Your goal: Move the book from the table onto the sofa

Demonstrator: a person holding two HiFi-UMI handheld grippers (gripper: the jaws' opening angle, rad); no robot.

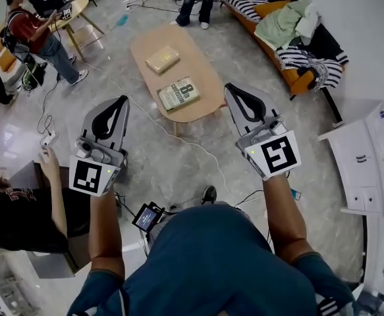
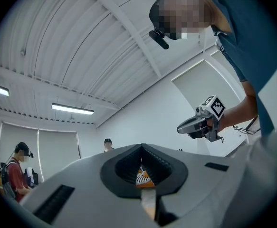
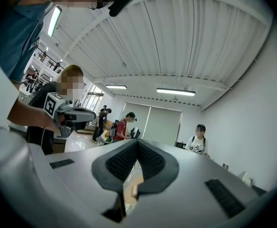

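Two books lie on the oval wooden table (image 1: 201,71): a printed-cover book (image 1: 178,93) near its front end and a plain tan book (image 1: 163,59) farther back. The orange sofa (image 1: 280,56), covered with striped cushions and clothes, stands at the upper right. My left gripper (image 1: 123,100) is held up in the air left of the table's near end, jaws shut and empty. To the right of that end my right gripper (image 1: 229,87) is also raised, shut on nothing. In the left gripper view the jaws (image 2: 141,145) meet at the tips; the right gripper view shows its jaws (image 3: 137,140) the same.
Cables (image 1: 145,114) trail over the floor in front of the table. One person (image 1: 37,31) stands by a small round table at the upper left, another (image 1: 20,203) sits close on my left, a third (image 1: 195,2) stands beyond the table. A white cabinet (image 1: 369,157) stands at the right.
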